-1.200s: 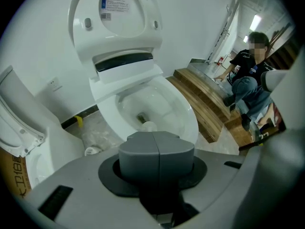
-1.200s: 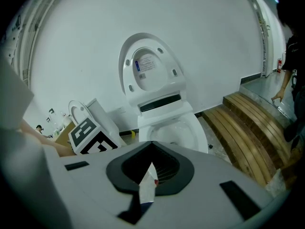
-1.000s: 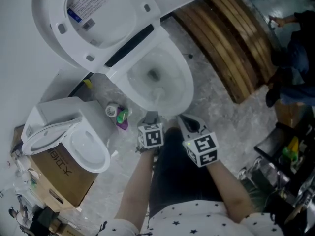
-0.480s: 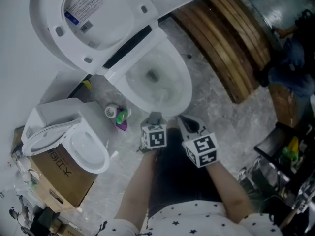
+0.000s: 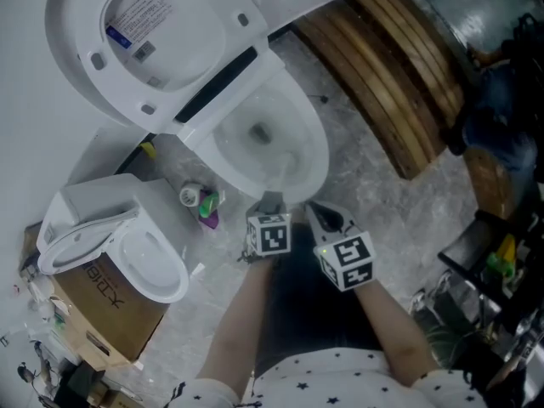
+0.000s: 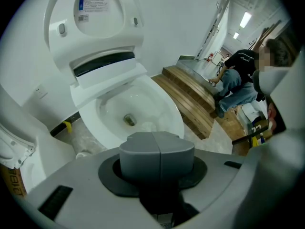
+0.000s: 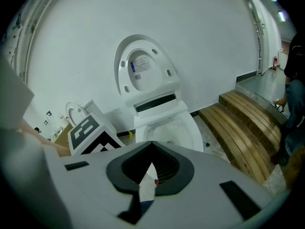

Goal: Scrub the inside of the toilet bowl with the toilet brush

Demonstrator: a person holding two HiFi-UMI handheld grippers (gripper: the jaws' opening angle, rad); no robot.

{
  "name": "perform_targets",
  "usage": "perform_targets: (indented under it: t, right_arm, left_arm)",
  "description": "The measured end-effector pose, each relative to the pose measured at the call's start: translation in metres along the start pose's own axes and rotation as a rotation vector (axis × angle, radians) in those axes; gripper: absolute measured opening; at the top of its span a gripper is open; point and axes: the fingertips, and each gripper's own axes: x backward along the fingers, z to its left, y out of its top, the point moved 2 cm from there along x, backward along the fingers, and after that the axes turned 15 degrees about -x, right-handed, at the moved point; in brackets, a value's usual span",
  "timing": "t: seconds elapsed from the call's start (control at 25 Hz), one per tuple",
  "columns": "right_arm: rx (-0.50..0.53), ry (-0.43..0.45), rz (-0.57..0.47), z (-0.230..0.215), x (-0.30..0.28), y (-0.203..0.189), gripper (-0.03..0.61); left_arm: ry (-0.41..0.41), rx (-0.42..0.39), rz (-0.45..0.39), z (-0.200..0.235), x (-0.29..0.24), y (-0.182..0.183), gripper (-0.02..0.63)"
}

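The white toilet bowl [image 5: 268, 138] stands with its lid [image 5: 144, 32] raised; the drain and some water show inside. My left gripper [image 5: 270, 202] hovers just before the bowl's front rim, its grey jaws pressed together with nothing seen between them [image 6: 157, 152]. My right gripper [image 5: 327, 217] is beside it to the right, over the floor, jaws apart around a dark hollow [image 7: 151, 168] where a small white, red and blue strip shows. A pale blurred streak [image 5: 285, 167] lies inside the bowl near the front rim. No toilet brush can be made out.
A second toilet [image 5: 127, 245] sits on a cardboard box at the left. Small bottles [image 5: 204, 202] stand on the floor beside the bowl. Curved wooden steps [image 5: 399, 75] rise at the right, where a person [image 5: 501, 117] crouches. A dark cart [image 5: 489, 266] is at lower right.
The left gripper has shifted slightly right, toward the right gripper. The pale streak in the bowl has drifted to the right. The person by the steps has changed posture.
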Motion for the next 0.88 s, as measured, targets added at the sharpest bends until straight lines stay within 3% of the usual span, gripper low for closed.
perform_targets:
  t: [0.88]
  right_arm:
    - [-0.01,-0.011,0.012,-0.003,-0.012,-0.002,0.006]
  left_arm:
    - [-0.011,-0.028,-0.04,0.016,-0.016,0.048,0.153]
